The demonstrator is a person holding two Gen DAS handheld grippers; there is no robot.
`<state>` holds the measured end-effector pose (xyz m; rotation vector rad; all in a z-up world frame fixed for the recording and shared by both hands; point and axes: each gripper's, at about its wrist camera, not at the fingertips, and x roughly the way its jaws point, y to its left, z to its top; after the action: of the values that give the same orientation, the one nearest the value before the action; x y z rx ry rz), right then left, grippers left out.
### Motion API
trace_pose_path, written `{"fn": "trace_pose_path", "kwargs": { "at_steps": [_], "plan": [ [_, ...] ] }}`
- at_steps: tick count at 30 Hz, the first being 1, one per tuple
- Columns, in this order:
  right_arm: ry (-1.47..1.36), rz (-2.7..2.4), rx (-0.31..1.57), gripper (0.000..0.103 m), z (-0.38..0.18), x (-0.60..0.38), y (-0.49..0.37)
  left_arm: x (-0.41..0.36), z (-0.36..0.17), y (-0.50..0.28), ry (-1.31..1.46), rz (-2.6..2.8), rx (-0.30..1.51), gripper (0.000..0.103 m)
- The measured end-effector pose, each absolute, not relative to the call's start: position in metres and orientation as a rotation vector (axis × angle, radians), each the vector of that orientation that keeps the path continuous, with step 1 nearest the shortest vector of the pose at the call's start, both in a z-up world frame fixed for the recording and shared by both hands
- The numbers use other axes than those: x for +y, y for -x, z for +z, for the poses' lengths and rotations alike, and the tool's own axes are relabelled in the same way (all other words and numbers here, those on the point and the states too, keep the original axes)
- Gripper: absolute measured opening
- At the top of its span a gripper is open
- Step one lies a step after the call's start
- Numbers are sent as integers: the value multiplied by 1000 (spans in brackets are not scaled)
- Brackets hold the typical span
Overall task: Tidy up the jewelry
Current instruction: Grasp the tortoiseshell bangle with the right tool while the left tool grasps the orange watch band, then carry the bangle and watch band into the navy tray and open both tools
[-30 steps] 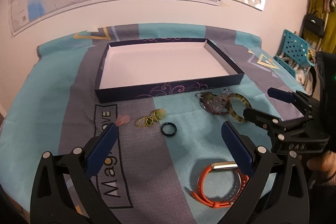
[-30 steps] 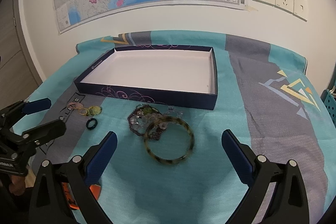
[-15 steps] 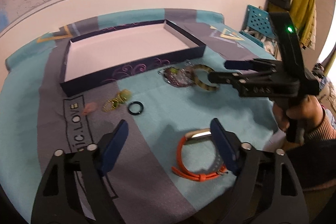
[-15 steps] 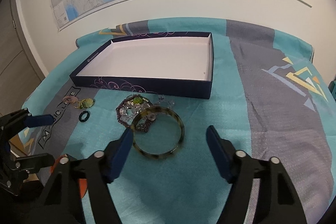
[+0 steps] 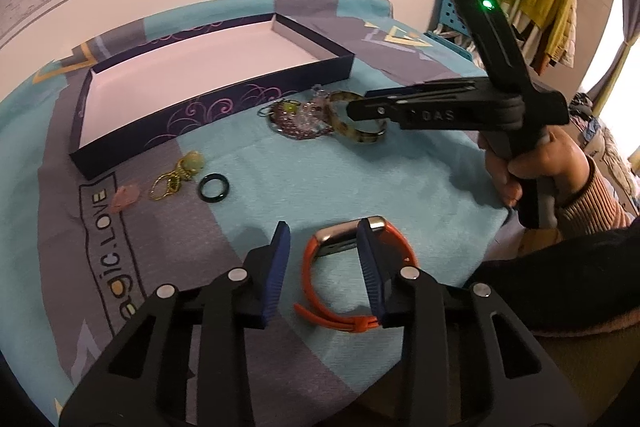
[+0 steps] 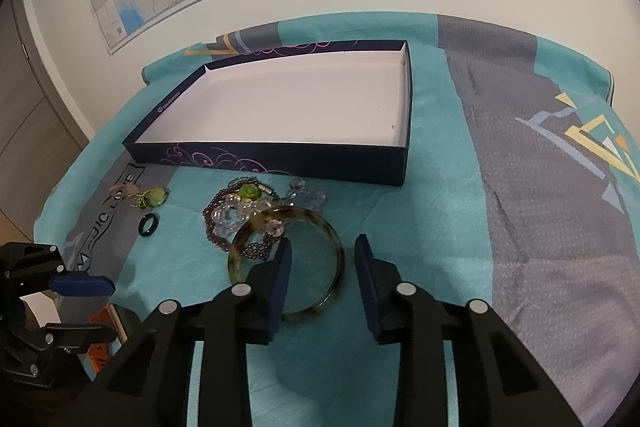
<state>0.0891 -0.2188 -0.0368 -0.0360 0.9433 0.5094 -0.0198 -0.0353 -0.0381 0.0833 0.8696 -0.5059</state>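
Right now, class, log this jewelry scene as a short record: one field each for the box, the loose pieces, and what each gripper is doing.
box: dark blue box, white inside, nothing in it
loose pieces on cloth: orange watch, tortoiseshell bangle, beaded bracelets, dark ring, gold charm, pink piece
left gripper: jaws just been closing, part open, straddling the watch's near side, pads not yet pressing
right gripper: jaws just been closing, part open over the bangle's rim, no grip yet
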Motion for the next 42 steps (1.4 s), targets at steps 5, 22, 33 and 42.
{"fn": "trace_pose_path", "kwargs": {
  "at_steps": [5,22,33,42],
  "plan": [
    [65,514,946,20,-37,-217,-92,-37,-42,20,-100,-538,897,31],
    [96,525,925,5,-32,-221,-93,-38,-51,16,-140,-525,916,12],
    [87,567,818,5,11,-218,-103,-1,-20,-8,10,-471,829,12],
    [100,550,798,5,20,-193,-168,33,13,-80,75,-328,777,12]
  ]
}}
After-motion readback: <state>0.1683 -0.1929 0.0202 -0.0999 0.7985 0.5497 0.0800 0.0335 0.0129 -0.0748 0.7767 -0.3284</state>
